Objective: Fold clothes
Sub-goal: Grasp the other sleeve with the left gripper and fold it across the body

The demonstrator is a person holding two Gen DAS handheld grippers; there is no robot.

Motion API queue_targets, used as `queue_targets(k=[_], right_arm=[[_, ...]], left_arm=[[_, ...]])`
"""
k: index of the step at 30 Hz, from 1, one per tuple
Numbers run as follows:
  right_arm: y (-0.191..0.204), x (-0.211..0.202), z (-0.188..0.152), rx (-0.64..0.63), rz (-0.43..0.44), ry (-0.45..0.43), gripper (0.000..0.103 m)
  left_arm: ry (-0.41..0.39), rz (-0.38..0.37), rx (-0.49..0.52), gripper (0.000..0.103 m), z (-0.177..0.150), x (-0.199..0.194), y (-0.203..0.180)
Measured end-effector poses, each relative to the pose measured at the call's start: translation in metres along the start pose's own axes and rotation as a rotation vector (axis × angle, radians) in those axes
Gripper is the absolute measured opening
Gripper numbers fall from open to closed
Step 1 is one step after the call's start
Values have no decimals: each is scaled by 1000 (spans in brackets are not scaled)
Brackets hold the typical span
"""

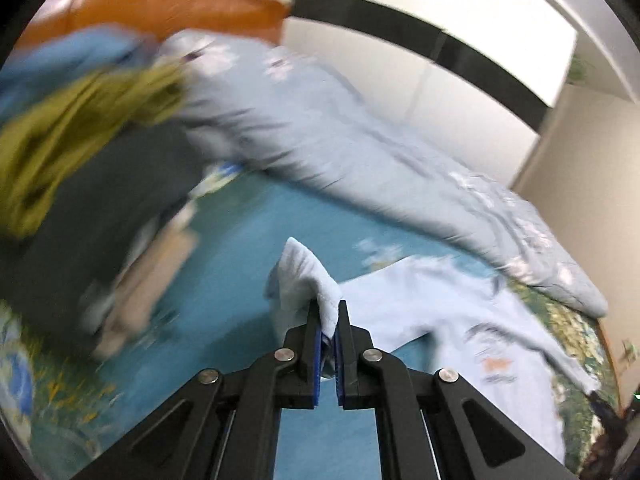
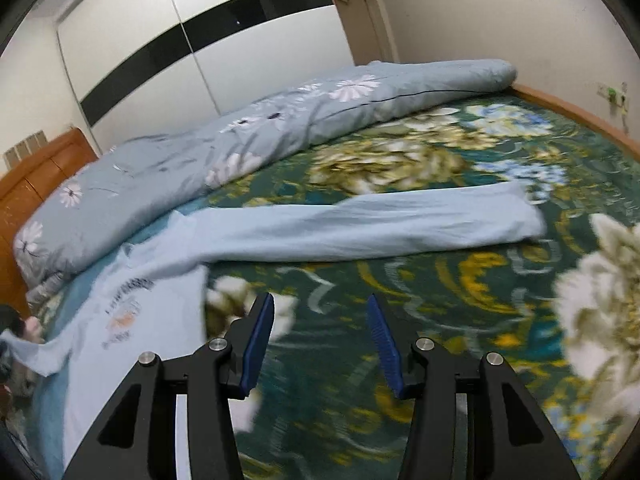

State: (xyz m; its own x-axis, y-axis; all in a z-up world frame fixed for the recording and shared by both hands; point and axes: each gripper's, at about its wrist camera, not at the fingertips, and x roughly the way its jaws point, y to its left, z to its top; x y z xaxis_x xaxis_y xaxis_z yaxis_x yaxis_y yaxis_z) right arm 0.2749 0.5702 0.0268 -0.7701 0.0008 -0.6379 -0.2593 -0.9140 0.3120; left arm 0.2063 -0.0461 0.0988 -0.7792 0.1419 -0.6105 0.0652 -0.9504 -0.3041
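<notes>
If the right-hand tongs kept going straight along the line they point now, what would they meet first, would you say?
Most likely the dark green floral bedspread itself: the open right tongs point down at bare patterned cover. The pale blue long-sleeved top's sleeve lies further on, though depth is hard to judge.

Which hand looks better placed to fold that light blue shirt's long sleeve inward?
Probably the right. The right gripper is open and empty, facing the stretched-out sleeve; the left gripper is shut on another part of the light blue shirt.

Pale blue top w/ orange print – dark green floral bedsheet – grey-blue daisy duvet
</notes>
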Motion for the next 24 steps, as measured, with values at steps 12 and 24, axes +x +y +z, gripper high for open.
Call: queue_targets(k=[12, 24], right_arm=[[17, 2, -11, -72, 31, 0, 50], [-28, -6, -31, 9, -47, 44, 50]], left_arm=[[90, -349, 221, 5, 48, 93, -214], [290, -423, 330, 5, -21, 202, -352]])
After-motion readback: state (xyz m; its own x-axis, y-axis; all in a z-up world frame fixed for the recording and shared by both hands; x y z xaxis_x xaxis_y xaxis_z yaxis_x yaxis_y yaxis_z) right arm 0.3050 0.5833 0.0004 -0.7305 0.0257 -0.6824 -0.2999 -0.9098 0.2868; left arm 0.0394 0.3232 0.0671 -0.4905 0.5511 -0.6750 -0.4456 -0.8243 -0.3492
